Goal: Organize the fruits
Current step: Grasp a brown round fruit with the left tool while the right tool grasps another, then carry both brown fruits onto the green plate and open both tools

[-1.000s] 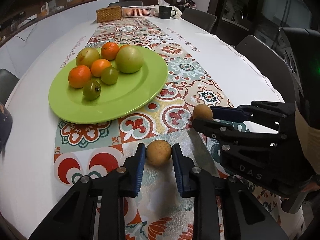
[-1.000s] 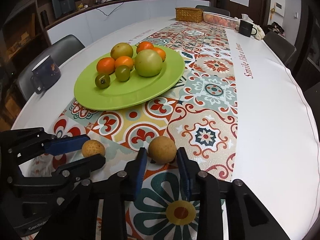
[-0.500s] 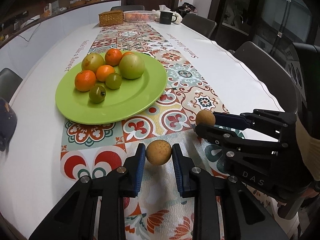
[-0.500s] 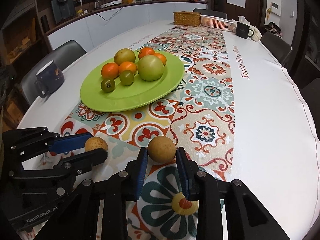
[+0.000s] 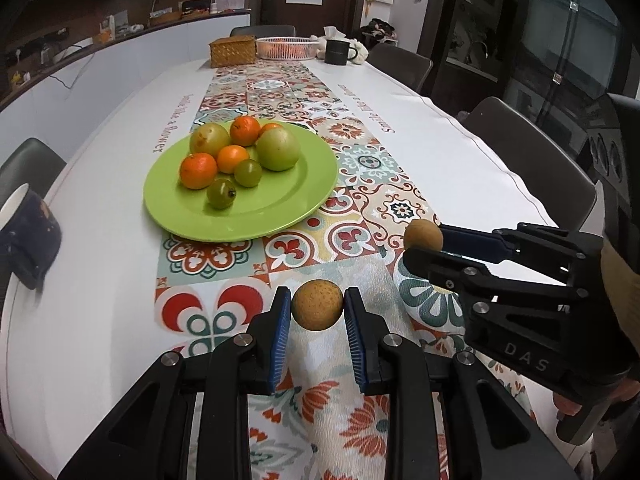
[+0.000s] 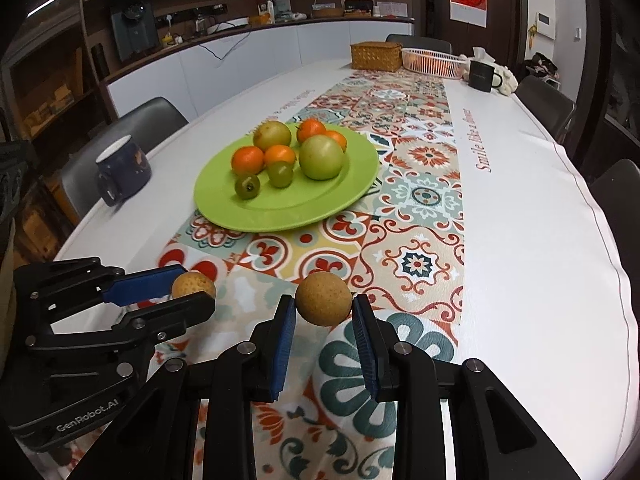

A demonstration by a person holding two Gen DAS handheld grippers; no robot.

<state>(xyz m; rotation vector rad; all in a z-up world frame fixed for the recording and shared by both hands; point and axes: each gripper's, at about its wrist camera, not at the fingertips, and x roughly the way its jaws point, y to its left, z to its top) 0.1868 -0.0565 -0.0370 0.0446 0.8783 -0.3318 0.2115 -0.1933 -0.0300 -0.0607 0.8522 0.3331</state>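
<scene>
Fruits sit in both my tools: the left gripper is clamped on a brown round fruit, and the right gripper is clamped on a second brown fruit, both held above the patterned table runner. Ahead of me the green plate carries oranges and green fruits. I see a dark mug left of the plate.
</scene>
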